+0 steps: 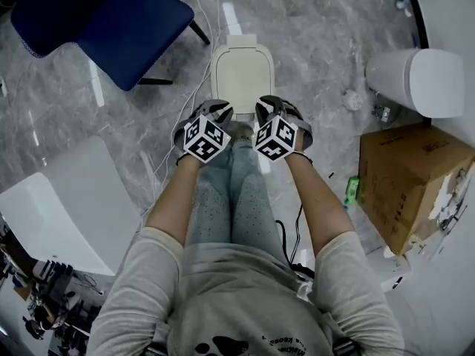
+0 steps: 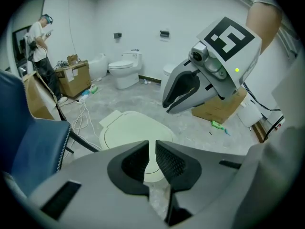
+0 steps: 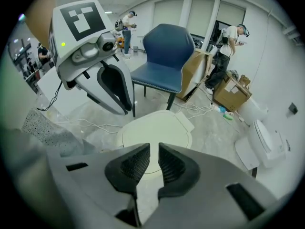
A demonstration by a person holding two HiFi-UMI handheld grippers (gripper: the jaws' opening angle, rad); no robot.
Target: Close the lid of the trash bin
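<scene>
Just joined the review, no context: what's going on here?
A person holds a two-jaw gripper in each hand above a pale trash bin on the floor. Its lid lies flat, so the bin looks closed. The left gripper and the right gripper hang side by side over the bin's near edge, clear of it. Each has only a narrow gap between its jaws, with nothing in it. A blue chair stands beyond the bin.
</scene>
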